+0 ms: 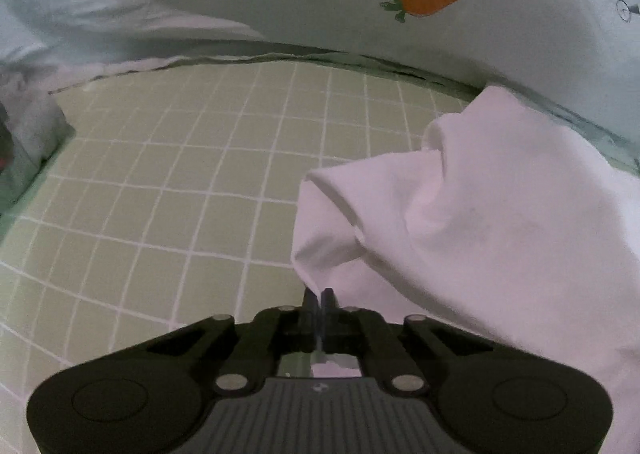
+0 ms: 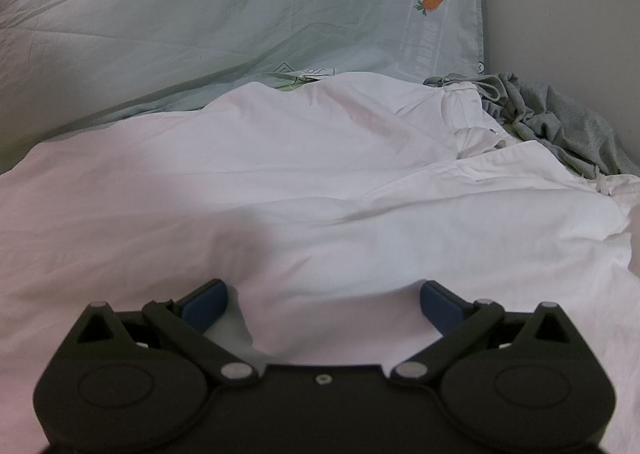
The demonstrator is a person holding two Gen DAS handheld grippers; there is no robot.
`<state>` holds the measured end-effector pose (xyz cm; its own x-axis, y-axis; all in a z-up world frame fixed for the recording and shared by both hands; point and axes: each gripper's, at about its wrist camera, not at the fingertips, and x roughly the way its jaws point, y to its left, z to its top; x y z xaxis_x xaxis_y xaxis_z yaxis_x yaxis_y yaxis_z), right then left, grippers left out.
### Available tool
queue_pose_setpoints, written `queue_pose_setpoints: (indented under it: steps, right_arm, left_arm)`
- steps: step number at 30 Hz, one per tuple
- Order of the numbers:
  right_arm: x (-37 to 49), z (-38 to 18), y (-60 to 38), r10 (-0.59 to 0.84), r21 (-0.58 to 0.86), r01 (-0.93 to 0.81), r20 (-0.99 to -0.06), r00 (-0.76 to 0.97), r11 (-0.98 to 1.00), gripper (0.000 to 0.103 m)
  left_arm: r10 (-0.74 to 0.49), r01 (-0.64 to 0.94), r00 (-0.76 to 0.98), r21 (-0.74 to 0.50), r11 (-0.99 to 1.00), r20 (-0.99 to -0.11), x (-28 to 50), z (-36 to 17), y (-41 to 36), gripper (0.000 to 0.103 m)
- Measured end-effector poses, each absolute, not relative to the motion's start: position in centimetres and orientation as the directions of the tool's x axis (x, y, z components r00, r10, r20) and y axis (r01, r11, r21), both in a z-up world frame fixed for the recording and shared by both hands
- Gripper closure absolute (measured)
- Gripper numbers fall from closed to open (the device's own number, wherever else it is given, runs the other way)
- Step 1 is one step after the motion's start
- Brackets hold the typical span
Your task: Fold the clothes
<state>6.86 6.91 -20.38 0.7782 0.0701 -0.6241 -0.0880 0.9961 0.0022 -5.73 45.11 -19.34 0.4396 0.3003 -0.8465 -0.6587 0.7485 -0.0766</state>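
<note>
The left gripper pinches the white shirt's hem corner at 6 o'clock above the grid mat. The right gripper hangs wide open, empty. Judged best: lay the corner flat, edges aligned.

Both black grippers, left gripper and right gripper, show silver pivot screws; the right has blue fingers.

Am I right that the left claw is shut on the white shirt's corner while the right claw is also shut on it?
Not quite. The left claw is shut on the white shirt corner, but the right wrist view shows the right claw open over the shirt, gripping nothing.
</note>
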Motion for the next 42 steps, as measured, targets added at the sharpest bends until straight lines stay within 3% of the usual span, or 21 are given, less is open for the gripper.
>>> queue_pose_setpoints:
  steps: [6, 12, 14, 18, 20, 23, 26, 28, 30, 31, 35, 38, 42]
  right_arm:
    - [6.8, -20.4, 6.9, 0.069, 0.002, -0.087, -0.624, 0.778, 0.996, 0.000]
    - [6.8, -20.3, 6.9, 0.070, 0.004, -0.087, -0.624, 0.778, 0.996, 0.000]
    - [6.8, -20.3, 6.9, 0.071, 0.005, -0.087, -0.624, 0.778, 0.996, 0.000]
    - [6.8, -20.3, 7.0, 0.071, 0.006, -0.086, -0.624, 0.778, 0.996, 0.000]
    - [6.8, -20.3, 6.9, 0.070, 0.005, -0.085, -0.625, 0.778, 0.996, 0.000]
    - [6.8, -20.3, 6.9, 0.070, 0.005, -0.085, -0.624, 0.778, 0.996, 0.000]
    - [6.8, -20.3, 6.9, 0.070, 0.005, -0.086, -0.625, 0.778, 0.996, 0.000]
    - [6.8, -20.3, 7.0, 0.069, 0.005, -0.084, -0.625, 0.778, 0.996, 0.000]
    - [6.8, -20.3, 7.0, 0.068, 0.005, -0.084, -0.624, 0.778, 0.996, 0.000]
    - [6.8, -20.3, 7.1, 0.067, 0.005, -0.082, -0.625, 0.778, 0.997, 0.000]
    - [6.8, -20.3, 7.0, 0.068, 0.004, -0.084, -0.625, 0.778, 0.996, 0.000]
    - [6.8, -20.3, 6.9, 0.068, 0.004, -0.084, -0.625, 0.778, 0.996, 0.000]
    - [6.8, -20.3, 6.9, 0.066, 0.003, -0.083, -0.625, 0.777, 0.997, 0.000]
  left_arm:
    - [0.455, -0.659, 0.501, 0.015, 0.752, -0.736, -4.7, -14.3, 45.7, 0.102]
    - [0.679, -0.675, 0.572, 0.206, 0.708, -0.460, -4.6, -5.5, 44.4, 0.101]
    - [0.665, -0.647, 0.642, 0.194, 0.737, -0.382, -5.7, -3.0, 42.8, 0.101]
    - [0.593, -0.499, 0.765, 0.350, 0.793, -0.251, -8.0, -2.4, 36.2, 0.102]
    - [0.502, -0.389, 0.800, 0.352, 0.851, -0.329, -8.7, -4.1, 33.6, 0.101]
    - [0.341, -0.277, 0.770, 0.199, 0.940, -0.540, -9.0, -8.7, 31.2, 0.101]
    - [0.241, -0.305, 0.640, 0.047, 0.951, -0.729, -8.9, -13.9, 30.8, 0.097]
    - [0.166, -0.392, 0.566, -0.086, 0.916, -0.808, -9.2, -16.1, 32.1, 0.093]
    - [0.109, -0.464, 0.584, -0.221, 0.858, -0.805, -10.2, -16.2, 34.2, 0.087]
    - [0.102, -0.480, 0.604, -0.260, 0.838, -0.790, -10.8, -15.7, 35.0, 0.076]
    - [0.159, -0.535, 0.675, -0.330, 0.778, -0.720, -11.8, -13.9, 37.6, 0.056]
    - [0.195, -0.577, 0.711, -0.402, 0.711, -0.676, -12.3, -13.8, 40.6, 0.034]
    - [0.264, -0.633, 0.685, -0.376, 0.677, -0.679, -10.5, -14.3, 44.0, 0.030]
